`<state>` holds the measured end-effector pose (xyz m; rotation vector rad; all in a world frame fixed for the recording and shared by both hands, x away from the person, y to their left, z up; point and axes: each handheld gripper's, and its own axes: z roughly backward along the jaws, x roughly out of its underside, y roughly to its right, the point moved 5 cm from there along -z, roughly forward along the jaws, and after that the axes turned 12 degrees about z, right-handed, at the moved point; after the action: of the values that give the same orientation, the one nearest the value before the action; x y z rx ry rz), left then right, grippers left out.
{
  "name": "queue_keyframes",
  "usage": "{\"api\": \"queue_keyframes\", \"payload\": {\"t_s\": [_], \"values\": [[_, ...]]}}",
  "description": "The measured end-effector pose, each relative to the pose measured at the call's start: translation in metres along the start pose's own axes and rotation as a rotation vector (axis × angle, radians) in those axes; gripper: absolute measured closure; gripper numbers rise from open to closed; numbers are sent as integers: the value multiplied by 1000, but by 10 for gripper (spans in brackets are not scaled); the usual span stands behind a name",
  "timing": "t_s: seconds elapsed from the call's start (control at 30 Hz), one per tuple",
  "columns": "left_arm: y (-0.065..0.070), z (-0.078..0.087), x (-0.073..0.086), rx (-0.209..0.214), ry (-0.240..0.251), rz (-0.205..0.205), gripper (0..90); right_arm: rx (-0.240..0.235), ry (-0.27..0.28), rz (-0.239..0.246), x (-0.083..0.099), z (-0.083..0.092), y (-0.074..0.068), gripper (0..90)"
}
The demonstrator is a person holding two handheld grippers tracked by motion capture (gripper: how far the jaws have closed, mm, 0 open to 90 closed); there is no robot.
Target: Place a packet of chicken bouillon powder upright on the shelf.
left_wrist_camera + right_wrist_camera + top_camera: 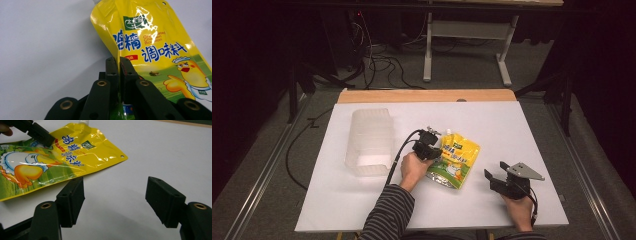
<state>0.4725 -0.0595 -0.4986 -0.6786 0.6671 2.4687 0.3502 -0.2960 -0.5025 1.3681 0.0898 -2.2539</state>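
A yellow stand-up pouch (pixel 457 160) printed with a cartoon chick and blue characters lies flat on the white table (pixel 512 130), its spout pointing away from me. My left gripper (pixel 434 150) sits at the pouch's left edge. In the left gripper view the jaws (pixel 119 65) are pressed together on that edge of the pouch (pixel 155 45). My right gripper (pixel 494 170) rests to the right of the pouch, and its jaws (pixel 115 195) stand wide apart over bare table. The right gripper view has the pouch (pixel 75 157) at upper left with the left gripper (pixel 41 135) on it.
A clear plastic container (pixel 369 142) stands on the left part of the table, close to the left hand. A wooden strip (pixel 427 95) runs along the far edge. Cables and a grey table frame (pixel 467 30) lie on the floor beyond.
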Motion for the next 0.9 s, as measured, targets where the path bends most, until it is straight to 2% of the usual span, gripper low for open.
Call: {"api": "queue_keyframes", "payload": {"t_s": [0.1,0.2,0.23,0.27,0.33,0.4,0.43,0.53,0.6,0.63,0.7,0.73,0.9], "values": [[1,4,-1,10,10,-3,870,-4,8,0,0,0,0,318],[5,14,-4,27,48,-9,863,-8,0,2,0,0,-1,316],[9,17,-3,39,49,1,863,-8,1,8,0,0,-1,316],[9,20,-3,35,47,-26,862,-7,3,9,0,0,-1,316],[11,22,-4,36,65,-34,862,-4,2,5,0,1,-1,316],[14,30,-4,42,80,-58,863,-1,5,-5,0,0,0,312],[14,30,-4,42,80,-58,863,-1,5,-5,0,0,0,312],[20,44,-6,63,126,-81,864,-6,1,3,0,0,0,312],[21,46,-7,63,134,-83,865,-6,-1,3,0,0,-1,312],[24,52,-8,69,155,-100,866,-7,0,4,0,0,-1,312],[25,55,-8,72,160,-105,868,-8,2,3,0,0,-1,315],[26,61,-7,87,168,-106,869,-10,6,4,0,1,-1,319],[27,72,-3,83,177,-133,871,-15,2,17,-1,0,-3,328]]}}
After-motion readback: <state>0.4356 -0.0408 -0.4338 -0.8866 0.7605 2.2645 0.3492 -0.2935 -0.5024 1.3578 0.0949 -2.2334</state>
